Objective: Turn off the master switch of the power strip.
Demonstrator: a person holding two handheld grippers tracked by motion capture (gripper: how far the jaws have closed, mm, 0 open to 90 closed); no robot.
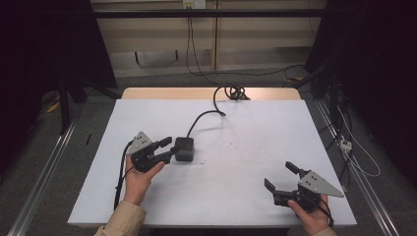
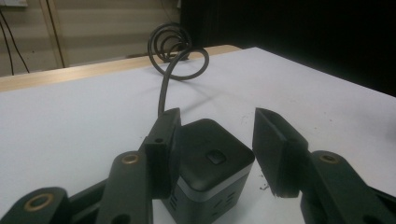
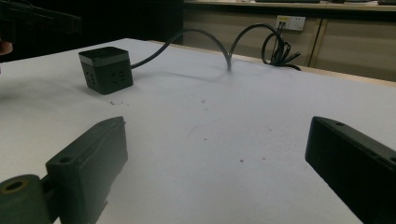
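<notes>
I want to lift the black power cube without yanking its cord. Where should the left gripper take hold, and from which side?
Grip the power cube across its two flat side walls, coming from the side opposite the cord. The left gripper already faces it that way with its fingers open to either side; the cube sits square on the table, so parallel walls suit it.

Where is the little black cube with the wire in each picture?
High view: the black cube sits left of the table's middle, at the left gripper jaw tips.
Left gripper view: bottom centre, between the open jaws, one jaw against its side.
Right gripper view: upper left, far beyond the open right gripper.
Shared landmark: the cube's black cable, looping to a coil at the table's far edge.
</notes>
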